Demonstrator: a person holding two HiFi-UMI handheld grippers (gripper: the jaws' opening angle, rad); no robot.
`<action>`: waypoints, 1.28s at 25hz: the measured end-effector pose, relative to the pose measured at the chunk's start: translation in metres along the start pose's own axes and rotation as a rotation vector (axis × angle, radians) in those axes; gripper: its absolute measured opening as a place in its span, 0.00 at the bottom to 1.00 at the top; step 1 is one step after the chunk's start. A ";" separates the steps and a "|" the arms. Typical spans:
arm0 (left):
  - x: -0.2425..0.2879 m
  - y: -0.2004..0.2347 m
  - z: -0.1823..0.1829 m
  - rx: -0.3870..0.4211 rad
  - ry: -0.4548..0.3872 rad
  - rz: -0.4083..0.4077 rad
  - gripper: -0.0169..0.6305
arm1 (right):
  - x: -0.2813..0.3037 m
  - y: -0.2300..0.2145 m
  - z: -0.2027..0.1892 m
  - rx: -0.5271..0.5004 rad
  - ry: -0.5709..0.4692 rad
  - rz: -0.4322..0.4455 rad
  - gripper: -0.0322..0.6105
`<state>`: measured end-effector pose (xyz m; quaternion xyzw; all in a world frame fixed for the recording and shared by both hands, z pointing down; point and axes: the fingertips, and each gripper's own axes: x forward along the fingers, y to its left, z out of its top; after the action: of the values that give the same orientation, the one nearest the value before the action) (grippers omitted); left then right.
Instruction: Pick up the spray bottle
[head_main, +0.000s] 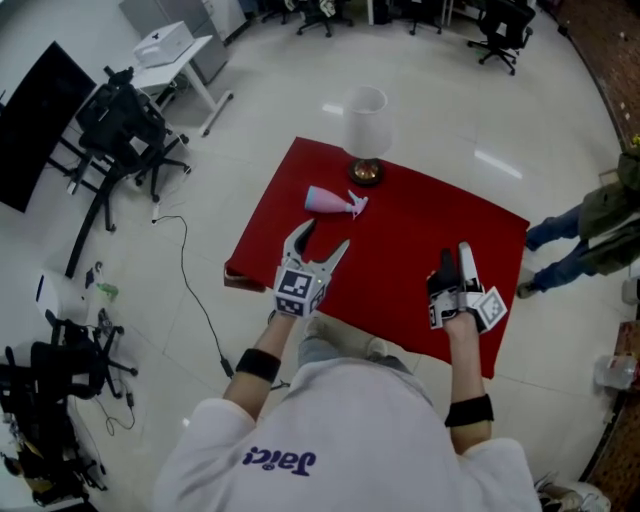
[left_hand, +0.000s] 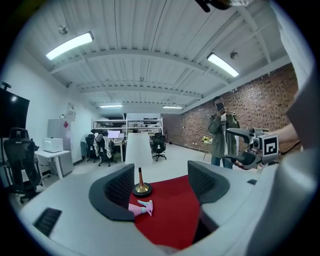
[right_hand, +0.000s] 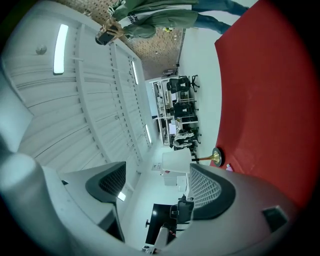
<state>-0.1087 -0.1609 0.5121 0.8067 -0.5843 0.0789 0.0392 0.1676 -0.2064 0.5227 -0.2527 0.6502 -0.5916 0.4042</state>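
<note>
A pink spray bottle (head_main: 335, 202) lies on its side on the red table (head_main: 400, 250), its pale nozzle toward the lamp. In the left gripper view the bottle (left_hand: 139, 208) shows low between the jaws, partly hidden by the left jaw. My left gripper (head_main: 322, 240) is open, a short way in front of the bottle, nothing between its jaws. My right gripper (head_main: 453, 262) is held over the table's right part, rolled on its side; its jaws stand apart and empty.
A lamp with a white shade (head_main: 366, 121) and a brass base (head_main: 366, 173) stands at the table's far edge behind the bottle. A person (head_main: 590, 228) stands at the right. Office chairs (head_main: 125, 125) and a cable (head_main: 190, 280) are at the left.
</note>
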 end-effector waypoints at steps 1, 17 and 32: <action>0.001 0.002 -0.001 0.003 0.004 -0.018 0.55 | -0.001 -0.002 -0.002 0.001 -0.016 -0.003 0.69; 0.054 0.044 -0.071 0.159 0.320 -0.313 0.55 | 0.009 -0.050 -0.057 -0.025 -0.104 -0.053 0.69; 0.142 0.034 -0.172 0.546 0.765 -0.704 0.55 | 0.029 -0.053 -0.074 -0.062 -0.072 -0.080 0.69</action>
<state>-0.1114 -0.2778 0.7051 0.8474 -0.1839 0.4943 0.0617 0.0828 -0.1967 0.5663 -0.3118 0.6426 -0.5775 0.3954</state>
